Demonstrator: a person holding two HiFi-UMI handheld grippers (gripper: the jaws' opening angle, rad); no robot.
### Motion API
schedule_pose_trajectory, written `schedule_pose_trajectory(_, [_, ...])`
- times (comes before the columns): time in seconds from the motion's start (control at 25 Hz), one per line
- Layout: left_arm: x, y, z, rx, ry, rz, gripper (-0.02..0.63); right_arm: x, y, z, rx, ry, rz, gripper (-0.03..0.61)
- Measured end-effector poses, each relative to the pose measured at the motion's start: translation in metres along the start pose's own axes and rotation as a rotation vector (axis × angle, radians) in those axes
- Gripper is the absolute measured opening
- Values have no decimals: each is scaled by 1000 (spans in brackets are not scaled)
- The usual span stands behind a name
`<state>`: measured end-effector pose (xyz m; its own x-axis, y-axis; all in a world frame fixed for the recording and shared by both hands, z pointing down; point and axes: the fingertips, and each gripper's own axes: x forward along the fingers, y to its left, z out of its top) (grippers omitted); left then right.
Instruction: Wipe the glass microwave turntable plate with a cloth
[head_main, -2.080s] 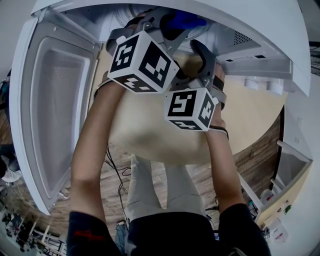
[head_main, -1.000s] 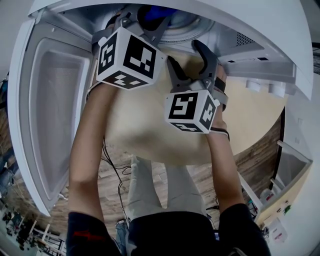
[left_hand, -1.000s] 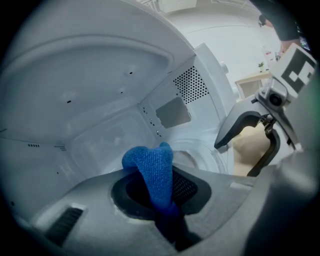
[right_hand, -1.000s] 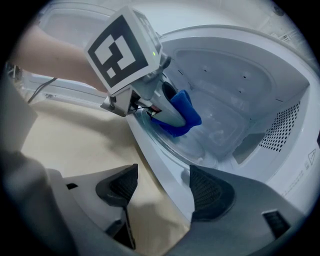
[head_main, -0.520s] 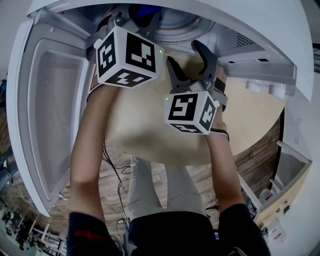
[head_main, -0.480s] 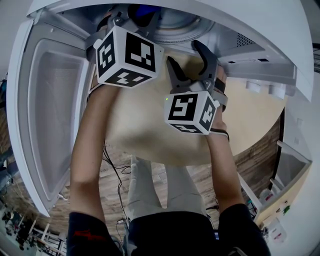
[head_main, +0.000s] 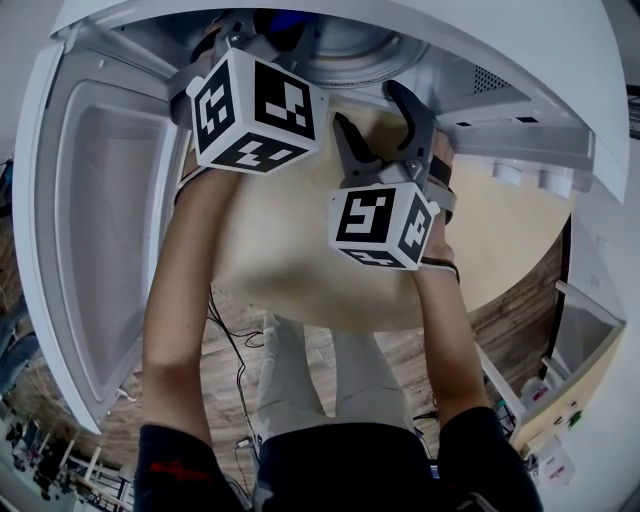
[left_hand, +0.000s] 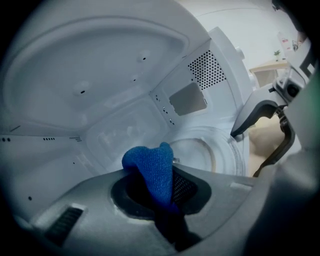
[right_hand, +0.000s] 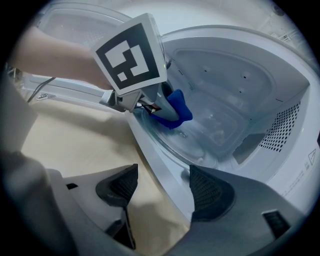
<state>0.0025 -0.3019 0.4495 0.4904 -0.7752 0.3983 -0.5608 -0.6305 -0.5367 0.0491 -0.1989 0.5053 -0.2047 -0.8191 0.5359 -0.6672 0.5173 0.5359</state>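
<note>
My left gripper (left_hand: 155, 186) reaches into the open microwave and is shut on a blue cloth (left_hand: 152, 170). The cloth's free end sits at the near left edge of the clear glass turntable plate (left_hand: 220, 150), which lies on the oven floor. In the right gripper view the cloth (right_hand: 176, 112) presses on the plate (right_hand: 197, 145) under the left gripper's marker cube (right_hand: 131, 54). My right gripper (head_main: 370, 108) hangs open and empty just outside the oven's front sill, its jaws pointing at the plate (head_main: 365, 52). In the head view the left gripper's cube (head_main: 255, 110) hides most of the cloth.
The microwave door (head_main: 110, 220) stands wide open at the left. The oven sits on a light beige table (head_main: 300, 265). The oven's control panel (head_main: 520, 130) lies to the right. The cavity's right wall carries a vent grille (left_hand: 206, 70).
Over two seconds the left gripper has moved left and deeper into the oven with the cloth. In the last half second it has hardly shifted. The right gripper has stayed still.
</note>
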Motion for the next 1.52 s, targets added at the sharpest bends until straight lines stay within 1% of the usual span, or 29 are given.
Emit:
schedule_pose_trajectory(0.2, [3,-1,3,-23,-1,-28,54,0,0,0,1,0,0,291])
schedule_pose_trajectory(0.36, [5,-8,9,-13,-26,-52,54,0,0,0,1,1,0,291])
schedule_pose_trajectory(0.48, [8,-16,15,-4,-39,-85,54,0,0,0,1,1,0,291])
schedule_pose_trajectory(0.72, [12,-28,27,-9,-63,-128,54,0,0,0,1,1,0,291])
schedule_pose_trajectory(0.96, [14,-44,38,36,-91,-177,54,0,0,0,1,1,0,291])
schedule_pose_trajectory(1.16, [11,-51,43,57,-118,-219,54,0,0,0,0,1,0,291])
schedule_pose_trajectory(1.28, [8,-61,49,91,-147,-253,54,0,0,0,1,1,0,291])
schedule_pose_trajectory(1.4, [4,-70,53,111,-184,-301,54,0,0,0,1,1,0,291])
schedule_pose_trajectory(1.52, [1,-74,55,129,-211,-330,54,0,0,0,0,2,-1,291])
